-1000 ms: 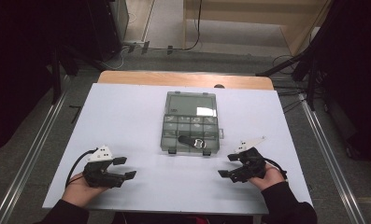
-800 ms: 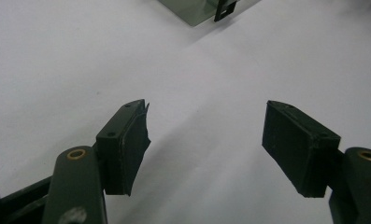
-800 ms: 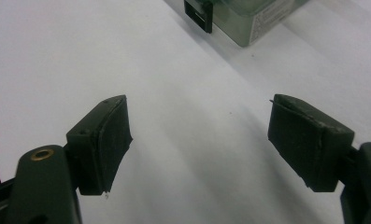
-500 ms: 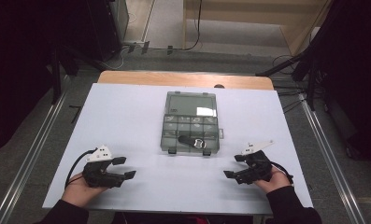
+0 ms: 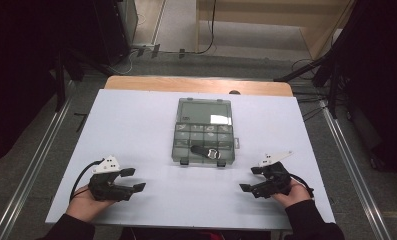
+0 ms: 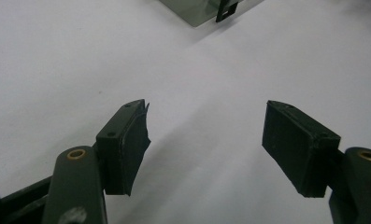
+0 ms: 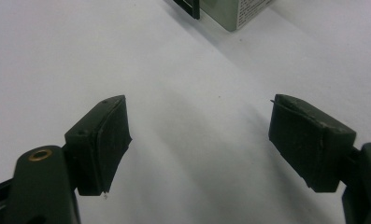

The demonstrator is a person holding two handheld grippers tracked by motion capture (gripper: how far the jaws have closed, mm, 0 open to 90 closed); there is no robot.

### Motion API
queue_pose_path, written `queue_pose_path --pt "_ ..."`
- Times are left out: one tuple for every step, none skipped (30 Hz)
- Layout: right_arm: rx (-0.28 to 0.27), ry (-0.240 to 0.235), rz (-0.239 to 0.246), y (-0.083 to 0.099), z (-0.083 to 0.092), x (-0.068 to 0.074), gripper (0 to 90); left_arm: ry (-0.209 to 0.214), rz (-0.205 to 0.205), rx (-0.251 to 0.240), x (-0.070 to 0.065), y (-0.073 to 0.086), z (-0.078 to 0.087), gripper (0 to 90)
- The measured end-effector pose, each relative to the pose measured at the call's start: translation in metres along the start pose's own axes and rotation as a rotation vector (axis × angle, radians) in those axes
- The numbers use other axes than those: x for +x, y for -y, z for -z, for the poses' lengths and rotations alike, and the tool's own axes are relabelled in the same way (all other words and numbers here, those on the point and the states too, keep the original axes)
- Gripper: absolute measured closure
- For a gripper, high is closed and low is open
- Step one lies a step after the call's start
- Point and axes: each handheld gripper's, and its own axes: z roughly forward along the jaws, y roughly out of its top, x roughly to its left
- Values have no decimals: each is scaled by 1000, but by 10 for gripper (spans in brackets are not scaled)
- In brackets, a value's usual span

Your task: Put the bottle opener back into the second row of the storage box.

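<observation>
The compartment box [image 5: 204, 131] looks like a rigid, light plastic organiser, its smooth lid likely slippery, so I'd judge the front edge by the two dark latches [image 5: 221, 163] the surest place to take hold. A small dark tool [image 5: 204, 150] lies on the box near that edge, loose enough to slide off if the box tips.

The box sits ahead of both grippers and between them, well apart from each, on the white worktop [image 5: 136, 130]. From the left gripper [image 5: 132, 179] it lies forward and to the right; from the right gripper [image 5: 251, 179], forward and to the left. Both rest low near the worktop's front edge, jaws spread wide and holding nothing.
</observation>
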Motion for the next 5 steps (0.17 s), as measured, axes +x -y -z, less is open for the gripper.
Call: queue_pose_path --pt "0 0 -2 0 0 0 211 0 0 -1 0 0 0 312" --pt "1 0 -5 0 0 0 211 0 1 -2 0 0 0 312" --pt "2 0 -7 0 0 0 211 0 2 -2 0 0 0 312" --pt "1 0 -6 0 0 0 211 0 1 -1 0 0 0 312" --pt "1 0 -6 0 0 0 211 0 0 -1 0 0 0 313"
